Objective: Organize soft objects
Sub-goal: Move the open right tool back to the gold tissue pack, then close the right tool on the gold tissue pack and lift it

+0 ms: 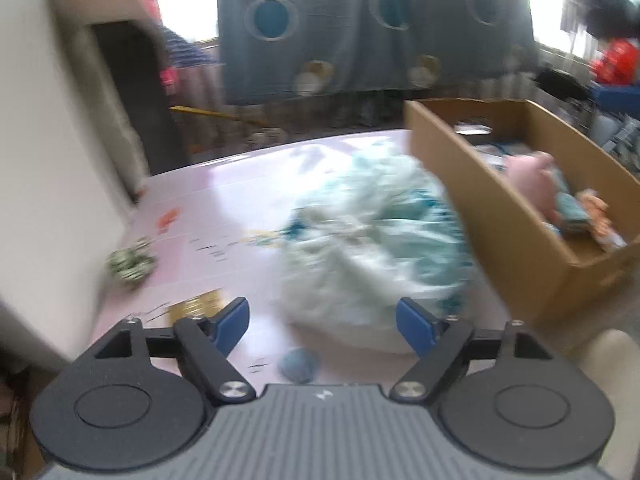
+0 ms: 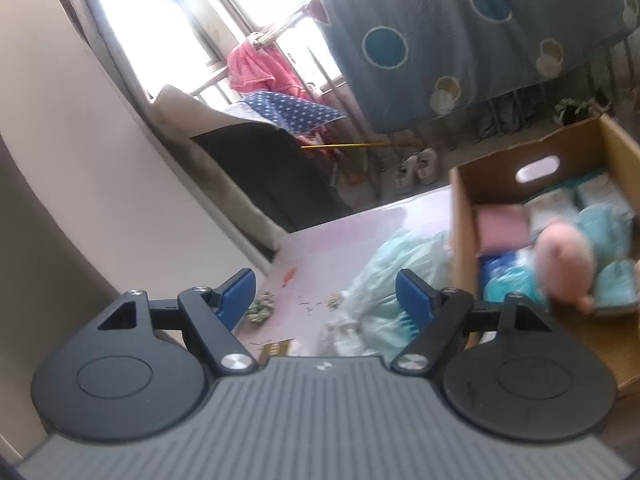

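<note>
Pale teal bundle; pink plush; brown cardboard box

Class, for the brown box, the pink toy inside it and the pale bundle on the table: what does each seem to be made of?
Brown box: corrugated cardboard, matt, judging by its plain brown walls and punched handle slot.
Pink toy: probably plush fabric; rounded, soft outline, no shine.
Pale bundle: likely thin plastic film or light cloth; crumpled, slightly translucent, but too blurred to be sure.

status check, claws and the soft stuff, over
Left claw and right claw open, empty. Pale blue bundle on pink table, outside cardboard box. Pink plush boxed. Path clear.
</note>
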`<state>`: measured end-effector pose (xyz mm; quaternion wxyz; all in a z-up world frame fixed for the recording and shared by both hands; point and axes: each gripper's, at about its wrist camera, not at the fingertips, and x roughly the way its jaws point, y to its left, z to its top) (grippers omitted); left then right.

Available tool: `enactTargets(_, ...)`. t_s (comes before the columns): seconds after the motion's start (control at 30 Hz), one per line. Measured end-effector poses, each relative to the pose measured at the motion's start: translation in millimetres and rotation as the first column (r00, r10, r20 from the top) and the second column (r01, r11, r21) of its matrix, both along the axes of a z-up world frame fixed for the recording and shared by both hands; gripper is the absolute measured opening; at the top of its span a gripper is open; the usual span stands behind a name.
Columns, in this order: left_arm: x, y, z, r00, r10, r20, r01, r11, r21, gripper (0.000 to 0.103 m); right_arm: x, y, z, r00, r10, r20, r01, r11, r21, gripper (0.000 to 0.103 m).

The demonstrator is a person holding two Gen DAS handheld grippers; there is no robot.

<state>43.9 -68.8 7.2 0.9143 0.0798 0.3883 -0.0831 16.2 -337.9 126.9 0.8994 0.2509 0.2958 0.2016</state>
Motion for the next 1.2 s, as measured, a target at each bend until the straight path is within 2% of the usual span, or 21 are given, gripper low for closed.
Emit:
enactTargets(0.13,-4,48,-4,0.994,0.107,0.022,-0.107,0.994,-0.023,0.083,9,31,-24,0.998,0.055,-0.024,-0.054,0.996,0.069,0.077)
enactTargets(0.27,-6,89,-12,0.979,0.201,0.044,-0.199,0.979,-0.052,0.083,30,72,-59,0.988,0.125,-0.085,-0.112,0.983,0.148,0.077)
enactTargets(0.43,6,118,-29,0.971,0.237,0.034,-0.234,0.969,-0.076,0.083,66,132,-108,0.961,0.196,-0.194,-0.154,0.965,0.211,0.075)
enactTargets(0.63,21,134,-58,0.982,0.191,0.014,-0.188,0.977,-0.098,0.080,110,195,-159,0.924,0.213,-0.319,-0.158,0.969,0.190,0.064)
enactTargets(0.7,29,139,-69,0.985,0.171,0.000,-0.170,0.979,-0.111,0.077,125,215,-173,0.912,0.210,-0.352,-0.159,0.973,0.167,0.058)
enactTargets(0.77,40,143,-80,0.989,0.148,-0.027,-0.150,0.982,-0.116,0.069,139,234,-187,0.903,0.198,-0.382,-0.157,0.978,0.135,0.053)
enactTargets(0.93,66,152,-102,0.991,0.108,-0.078,-0.117,0.986,-0.123,0.066,169,268,-216,0.889,0.165,-0.428,-0.154,0.986,0.060,0.052)
enactTargets(1.1,82,154,-117,0.989,0.095,-0.115,-0.112,0.982,-0.149,0.065,184,283,-230,0.883,0.124,-0.453,-0.148,0.989,-0.018,0.051)
enactTargets(1.2,87,151,-124,0.988,0.081,-0.130,-0.102,0.981,-0.162,0.057,186,285,-238,0.872,0.128,-0.472,-0.153,0.988,-0.015,0.049)
